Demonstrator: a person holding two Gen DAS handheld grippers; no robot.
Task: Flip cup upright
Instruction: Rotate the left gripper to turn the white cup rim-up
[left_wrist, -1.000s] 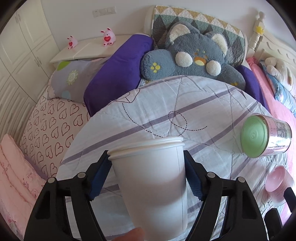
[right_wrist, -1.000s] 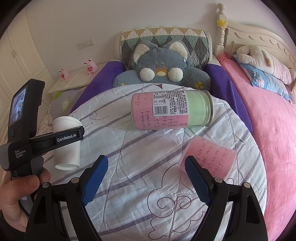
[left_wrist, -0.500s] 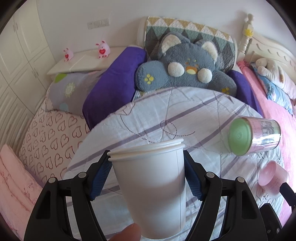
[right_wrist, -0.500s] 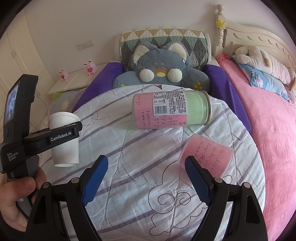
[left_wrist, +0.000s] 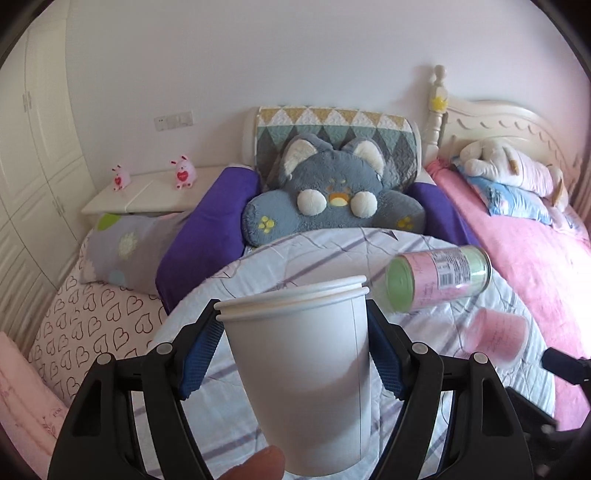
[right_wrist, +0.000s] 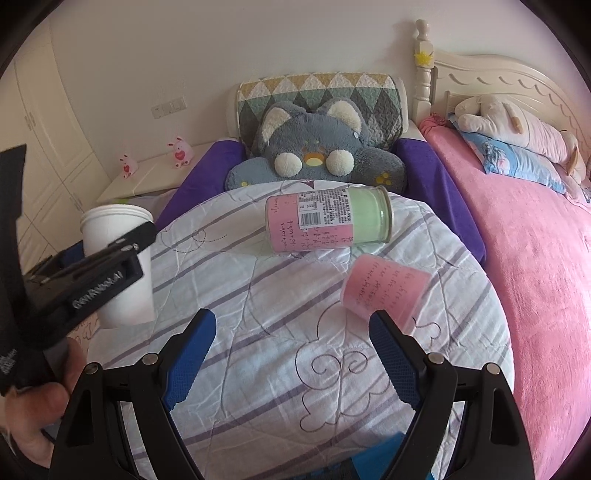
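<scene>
White paper — that's the stacked disposable cup (left_wrist: 303, 373), rim up and base down, pinched between the blue pads of the left gripper (left_wrist: 295, 354), whose jaws are closed on its sides. From the right wrist view it sits at the near left edge of the round table with the striped quilted cloth (right_wrist: 295, 369), and its base looks to hang just above the cloth, though contact is hard to judge. The right gripper (right_wrist: 291, 354) hovers with jaws wide apart, holding nothing. Farther back a pink-and-green cylindrical jar (right_wrist: 328, 223) lies on its side, and to its right a pink plastic cup (right_wrist: 384, 290) lies tipped over. So the turn itself looks done — what seems left is setting the white cup down and letting go. The pink one is not yet touched.
</scene>
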